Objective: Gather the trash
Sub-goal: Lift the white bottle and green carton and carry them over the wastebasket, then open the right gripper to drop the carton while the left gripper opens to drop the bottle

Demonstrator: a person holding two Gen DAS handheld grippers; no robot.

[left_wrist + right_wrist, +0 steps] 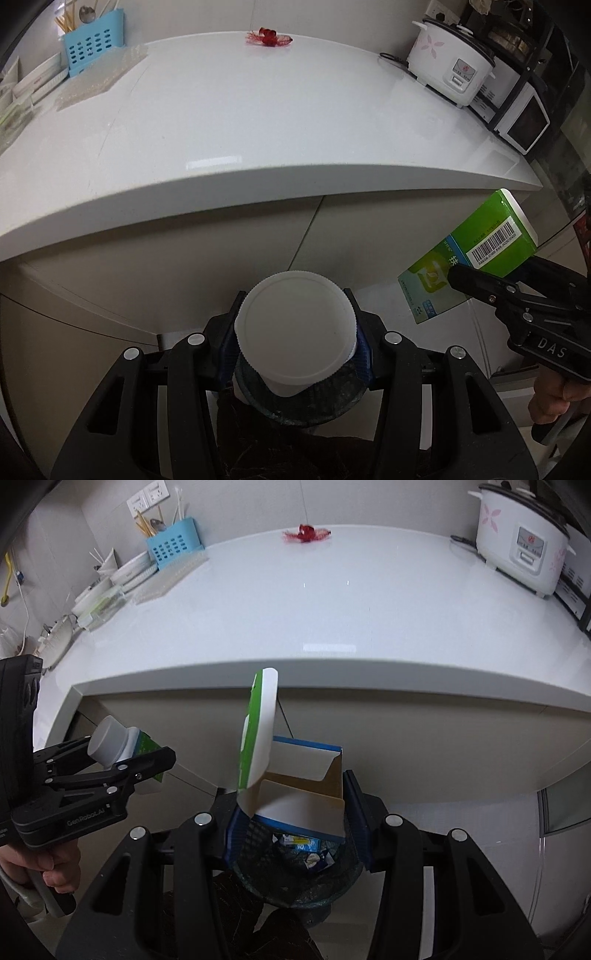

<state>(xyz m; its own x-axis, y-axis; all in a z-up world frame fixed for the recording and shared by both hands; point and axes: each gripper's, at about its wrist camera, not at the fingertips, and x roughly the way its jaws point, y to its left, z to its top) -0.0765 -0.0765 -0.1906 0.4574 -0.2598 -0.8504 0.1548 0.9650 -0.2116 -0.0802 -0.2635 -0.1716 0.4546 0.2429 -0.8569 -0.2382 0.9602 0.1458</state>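
My left gripper [295, 314] is shut on a bottle with a wide white ribbed cap [295, 332], held just above a dark mesh trash bin [332, 402]. The right wrist view shows the same bottle [110, 742], with a green label, in the left gripper [147, 764] at the left. My right gripper [291, 805] is shut on a green, white and blue cardboard box [303, 775] with open flaps, directly over the bin [295, 882], which holds wrappers. In the left wrist view the box [480, 240] and right gripper [472, 280] are at the right. A red scrap [269, 37] lies far back on the counter.
The white counter [258, 129] juts out above the bin, its front edge close ahead of both grippers. A rice cooker [450, 62] and microwave [521, 118] stand at its right, a blue utensil holder [92, 44] and dishes at its left. White cabinet fronts lie behind the bin.
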